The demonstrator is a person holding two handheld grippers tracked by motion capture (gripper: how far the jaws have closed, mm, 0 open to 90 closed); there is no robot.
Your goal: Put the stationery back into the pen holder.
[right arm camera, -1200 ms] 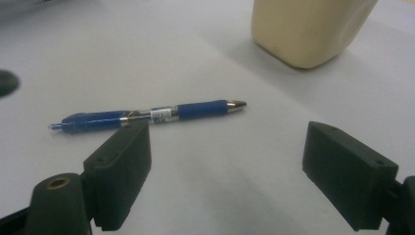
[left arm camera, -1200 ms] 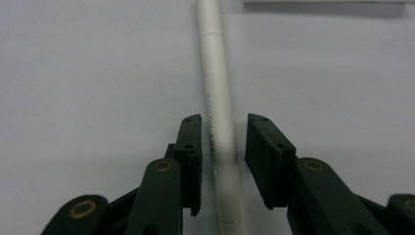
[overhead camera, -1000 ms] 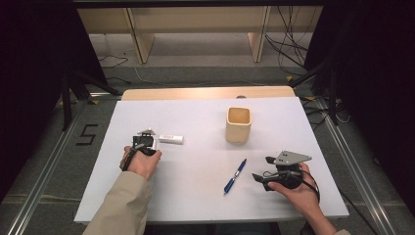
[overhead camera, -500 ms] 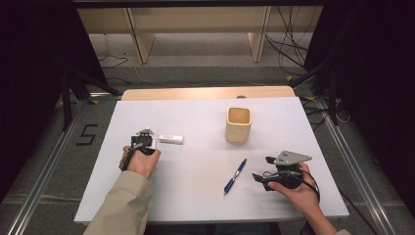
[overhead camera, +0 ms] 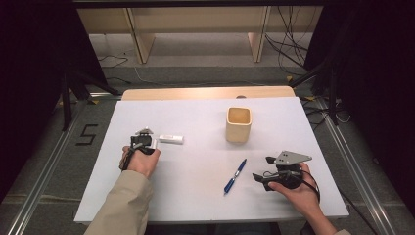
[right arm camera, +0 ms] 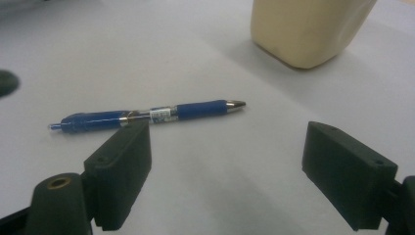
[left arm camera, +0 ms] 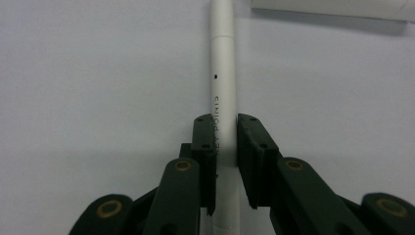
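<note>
1. Between the two black pads of the left gripper (left arm camera: 226, 147) lies a slim white plastic pen (left arm camera: 223, 93) with grey lettering, flat on the white table sheet (overhead camera: 195, 191). The jaws have just been closing and now pinch its barrel, low down, near one end.
2. Because most of the white pen's length sticks out beyond the pads, it could swing or droop when lifted, and its smooth round barrel could roll out of the pinch.
3. Just beyond the pen tip sits a small white rectangular eraser-like block (overhead camera: 171, 139); a forward push instead of a clean lift would likely nudge it.
4. Further right stands a tan, square-sided open cup (overhead camera: 239, 124), upright and well apart from the left gripper. A tilted pen might catch its rim and tip it.
5. At the right, the right gripper (right arm camera: 230, 171) rests with jaws wide apart and empty, aimed at a blue click pen with a silver tip (right arm camera: 147, 116) lying near its left pad. A careless closing could flick that pen away.
</note>
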